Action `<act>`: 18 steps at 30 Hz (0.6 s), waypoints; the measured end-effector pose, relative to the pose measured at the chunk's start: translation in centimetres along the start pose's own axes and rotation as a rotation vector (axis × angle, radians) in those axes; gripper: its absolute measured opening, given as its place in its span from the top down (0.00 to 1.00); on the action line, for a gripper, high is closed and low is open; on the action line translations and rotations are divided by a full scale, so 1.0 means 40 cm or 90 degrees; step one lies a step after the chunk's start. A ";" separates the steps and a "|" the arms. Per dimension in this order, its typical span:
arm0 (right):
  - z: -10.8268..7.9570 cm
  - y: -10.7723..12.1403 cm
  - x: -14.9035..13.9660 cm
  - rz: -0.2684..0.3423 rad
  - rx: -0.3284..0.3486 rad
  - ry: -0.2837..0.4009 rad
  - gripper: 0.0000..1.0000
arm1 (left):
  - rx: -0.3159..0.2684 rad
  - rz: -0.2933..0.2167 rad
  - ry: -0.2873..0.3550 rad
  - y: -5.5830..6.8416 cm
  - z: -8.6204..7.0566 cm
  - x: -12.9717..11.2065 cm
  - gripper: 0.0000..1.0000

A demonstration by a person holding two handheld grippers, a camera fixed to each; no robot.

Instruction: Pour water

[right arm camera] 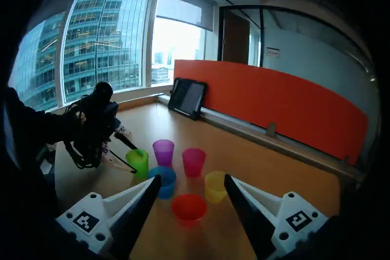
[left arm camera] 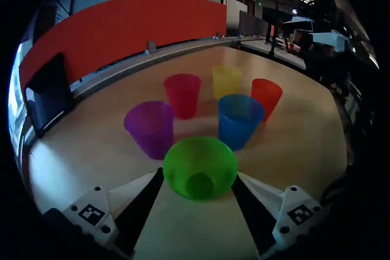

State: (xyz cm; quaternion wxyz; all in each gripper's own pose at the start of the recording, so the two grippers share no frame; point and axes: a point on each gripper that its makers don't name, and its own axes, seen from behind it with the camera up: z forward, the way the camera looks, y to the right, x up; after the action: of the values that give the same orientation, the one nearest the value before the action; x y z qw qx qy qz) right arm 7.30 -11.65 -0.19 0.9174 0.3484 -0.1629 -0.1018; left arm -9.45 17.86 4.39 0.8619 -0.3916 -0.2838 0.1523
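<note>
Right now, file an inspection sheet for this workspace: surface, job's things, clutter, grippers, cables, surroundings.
Surface: wooden table, with the cups clustered together on it.
Job's things: green cup, purple cup, pink cup, yellow cup, orange cup, blue cup; water cannot be made out.
Clutter: tablet leaning against the partition.
Grippers: left gripper has both fingers pressed on the green cup; right gripper is open, with the orange cup standing free between its fingers.
Cables: black cable loops hang at the left gripper.
Surroundings: orange partition; windows onto towers.
</note>
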 end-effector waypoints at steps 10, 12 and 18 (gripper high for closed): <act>0.000 -0.001 -0.006 0.003 0.001 0.001 0.00 | 0.001 -0.003 0.005 -0.002 -0.006 0.004 0.16; 0.001 -0.001 -0.006 0.003 0.001 0.001 0.00 | 0.002 -0.003 0.011 -0.002 -0.012 0.011 0.16; 0.004 -0.003 -0.005 0.003 0.002 0.000 0.00 | 0.008 -0.001 0.038 -0.006 -0.044 0.043 0.16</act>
State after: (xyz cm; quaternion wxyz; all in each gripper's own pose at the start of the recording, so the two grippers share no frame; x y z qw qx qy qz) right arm 7.05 -11.78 -0.18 0.9172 0.3496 -0.1636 -0.0992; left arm -7.01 17.52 4.26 0.8726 -0.3900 -0.2577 0.1415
